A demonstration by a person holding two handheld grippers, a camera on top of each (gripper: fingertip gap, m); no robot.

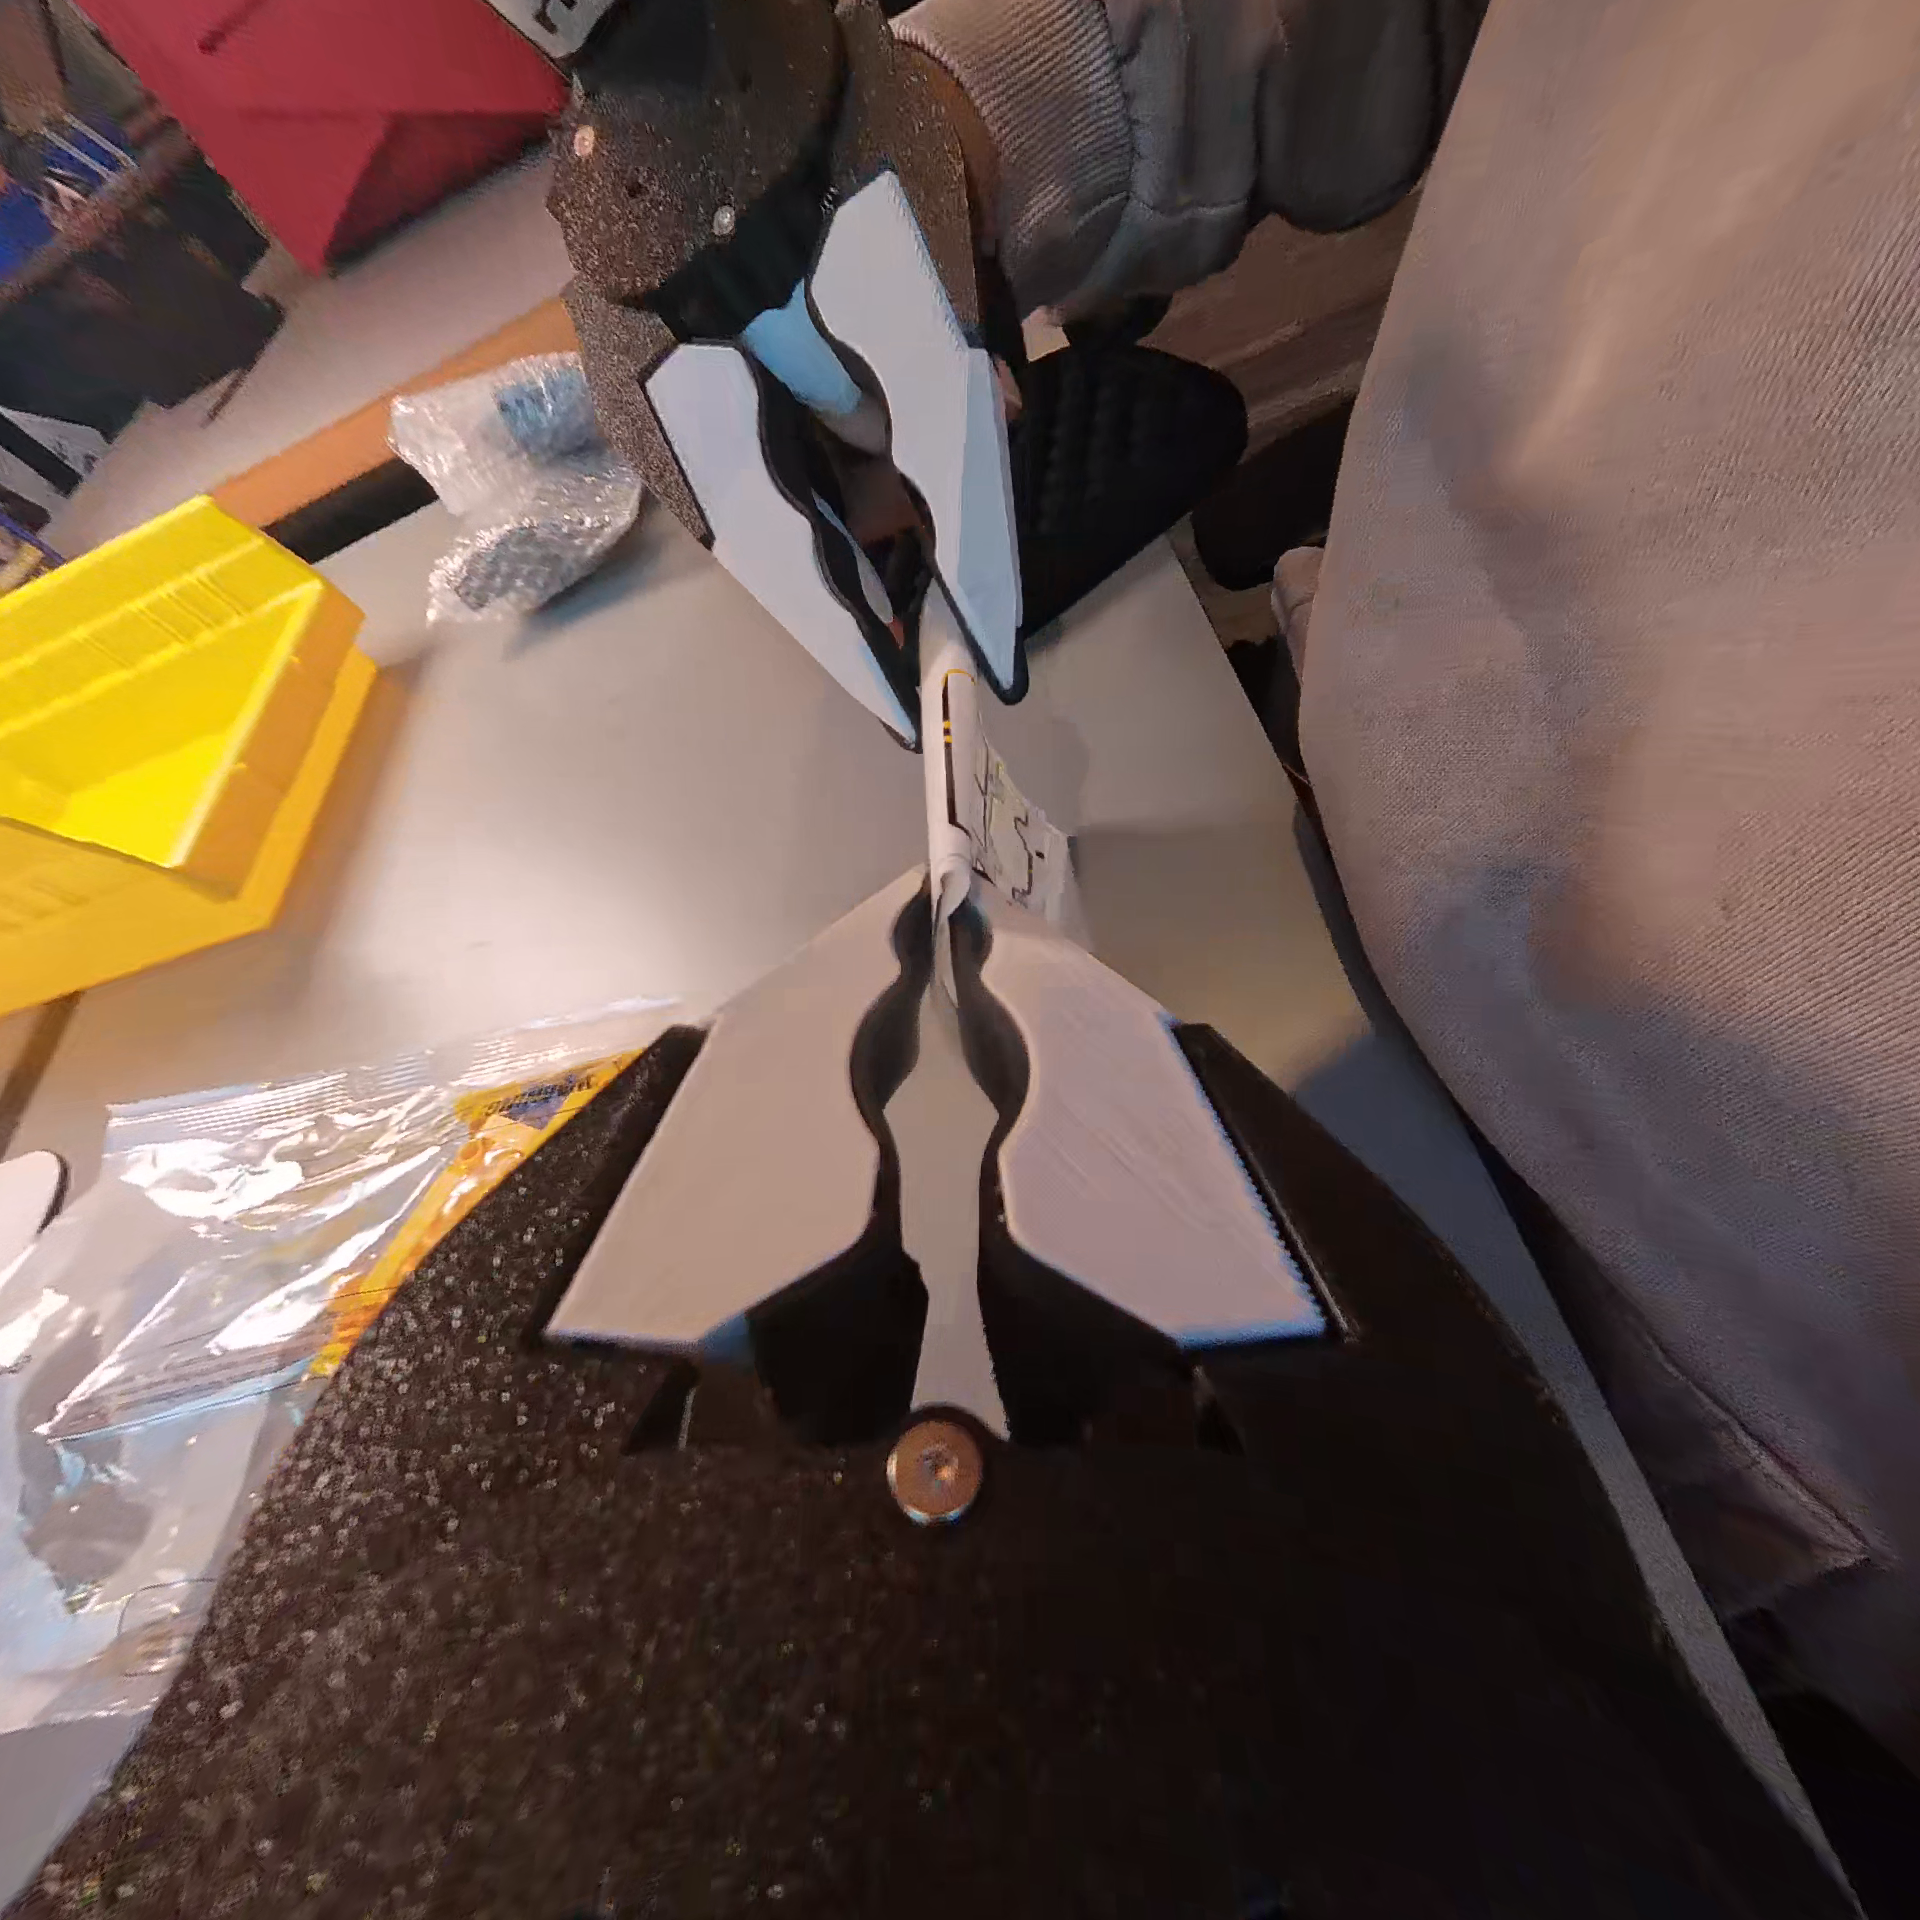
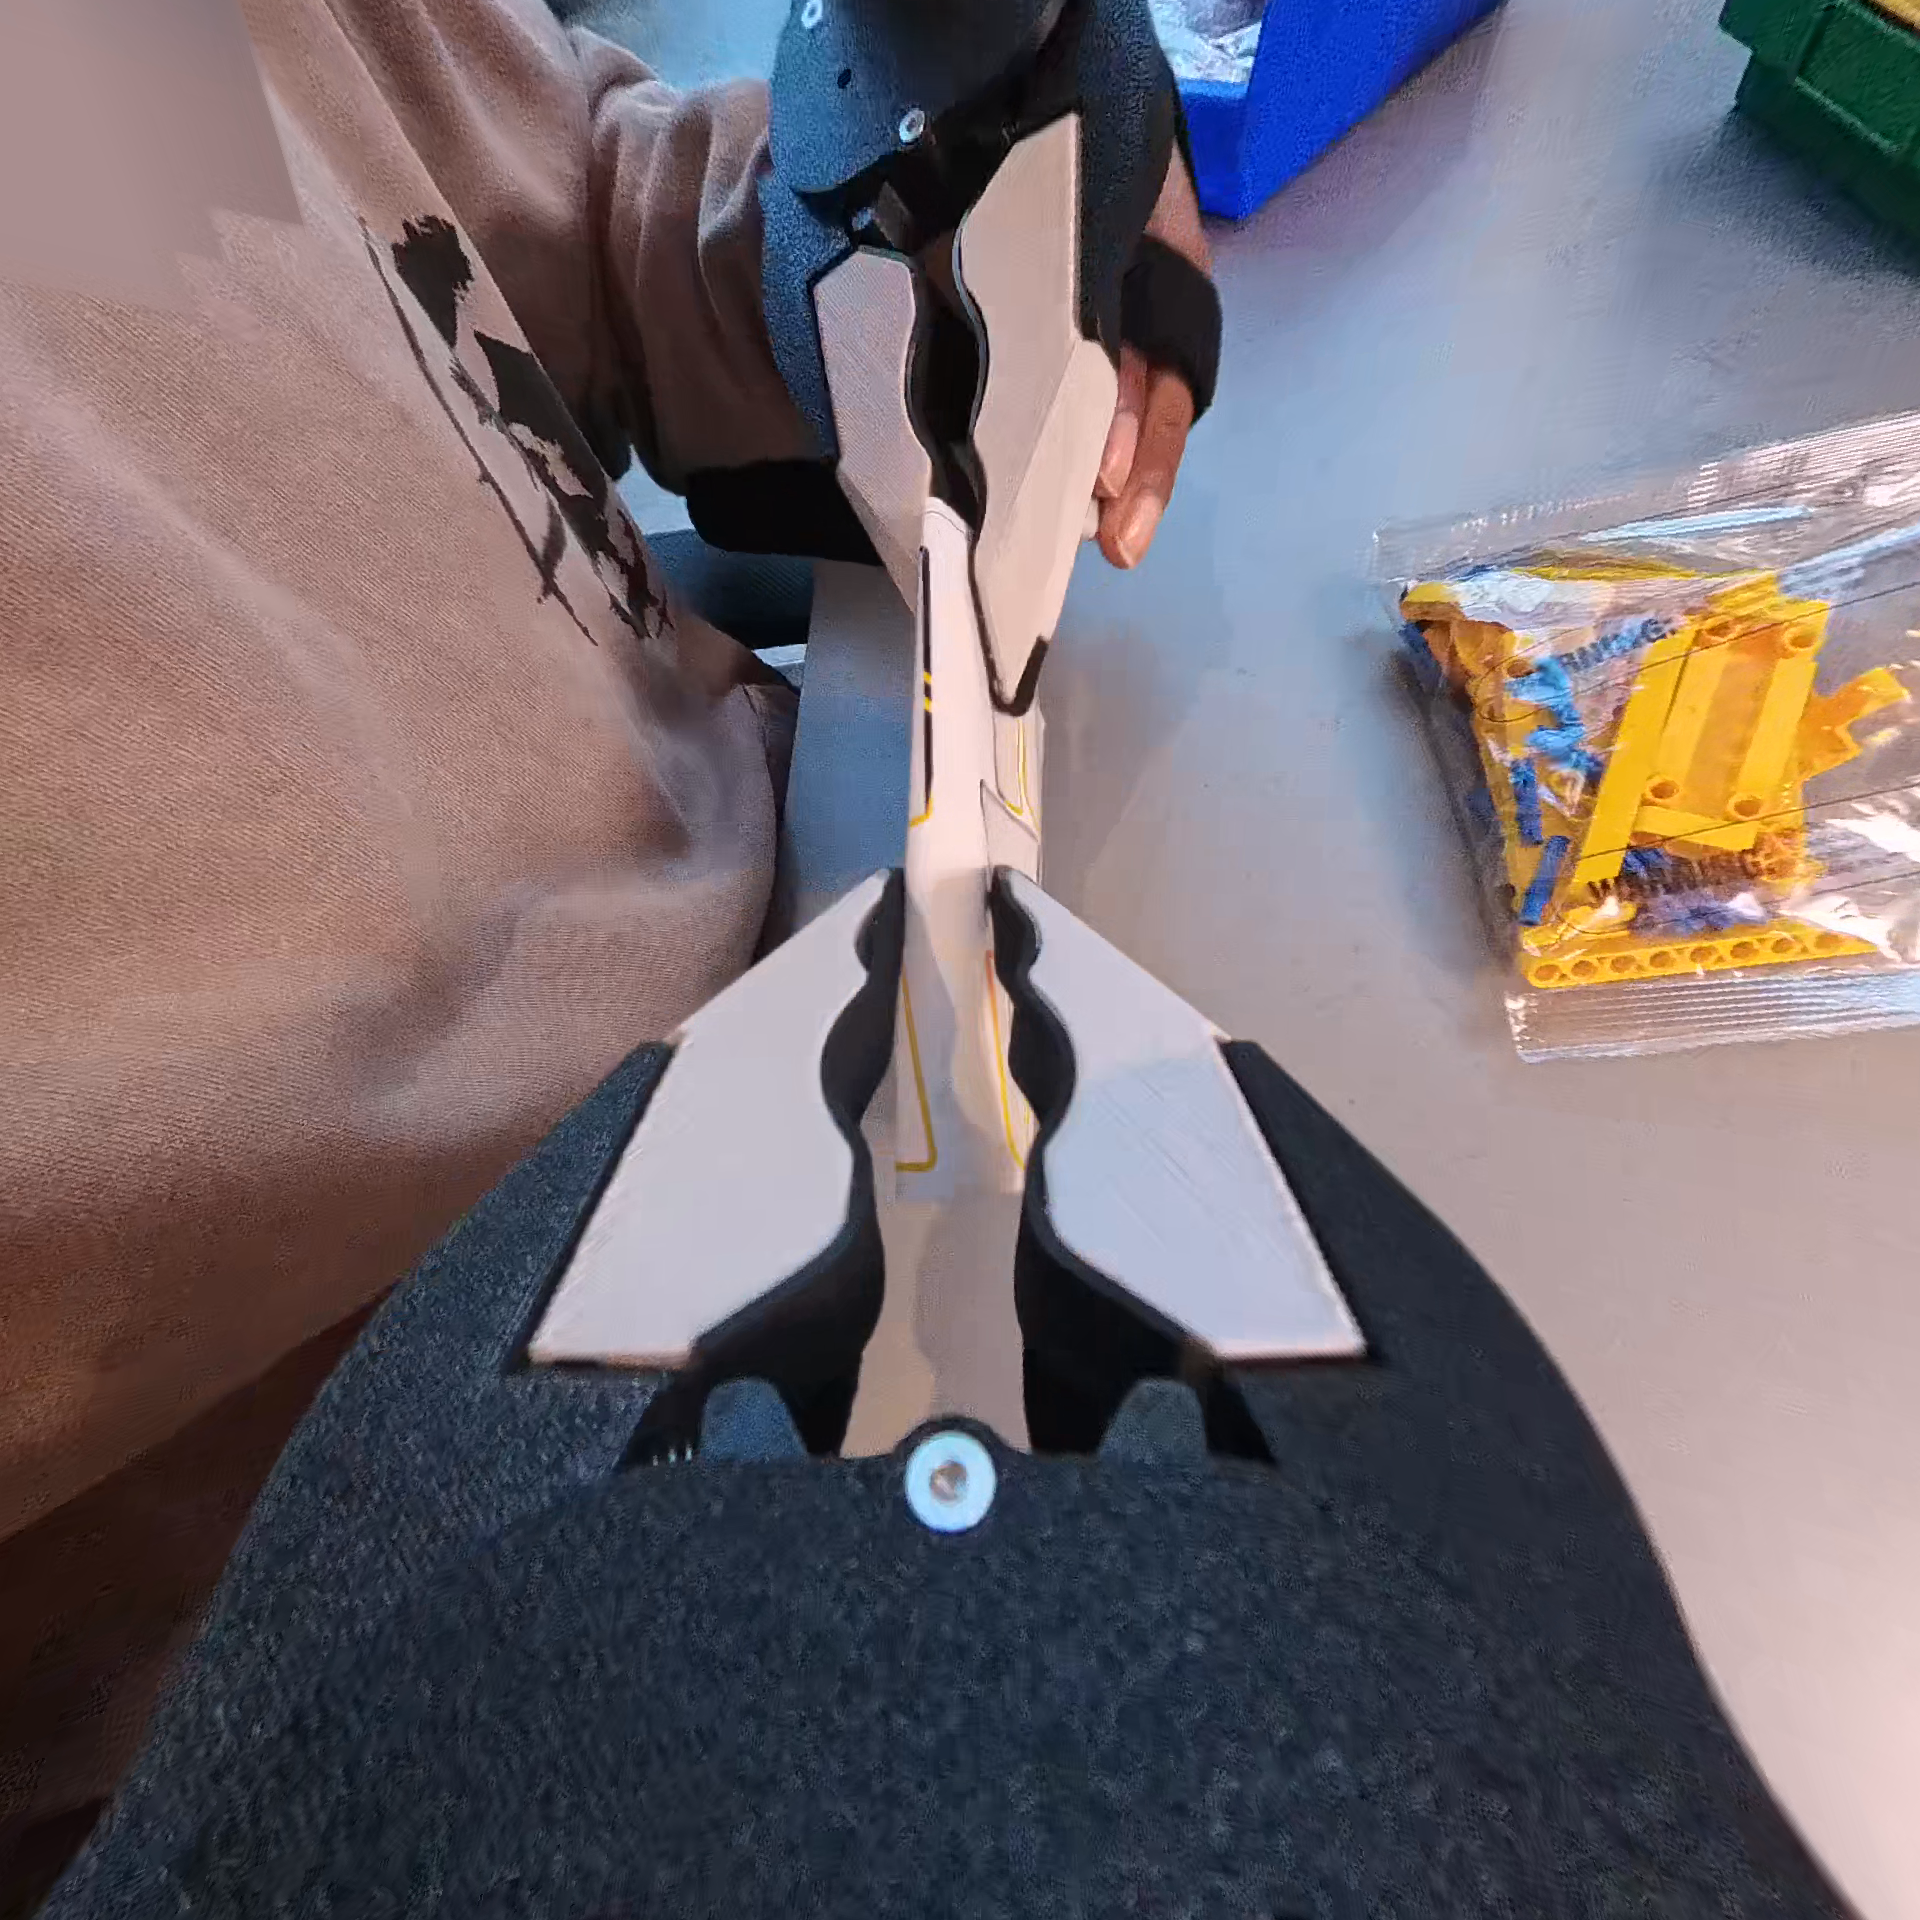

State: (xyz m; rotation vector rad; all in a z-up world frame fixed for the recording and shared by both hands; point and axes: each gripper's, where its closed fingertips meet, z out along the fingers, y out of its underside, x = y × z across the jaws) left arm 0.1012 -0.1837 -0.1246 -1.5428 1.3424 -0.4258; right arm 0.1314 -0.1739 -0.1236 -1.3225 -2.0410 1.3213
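Note:
A folded white paper sheet with black and yellow lines is stretched in the air between my two grippers, above the grey table. My left gripper is shut on its near end, and the pads pinch the crumpled edge. My right gripper faces it from the far side. In the right wrist view, my right gripper has its jaws parted. The paper runs between the pads without being pinched. The left gripper shows beyond, shut on the sheet's far end, held by a hand in a black fingerless glove.
A yellow bin and bubble-wrapped parts lie to the left. A clear bag of yellow and blue parts lies on the table. A blue bin and a green bin stand behind it. A person's beige sweater is close by. Across from one pair of fingers to the other is roughly 4 centimetres.

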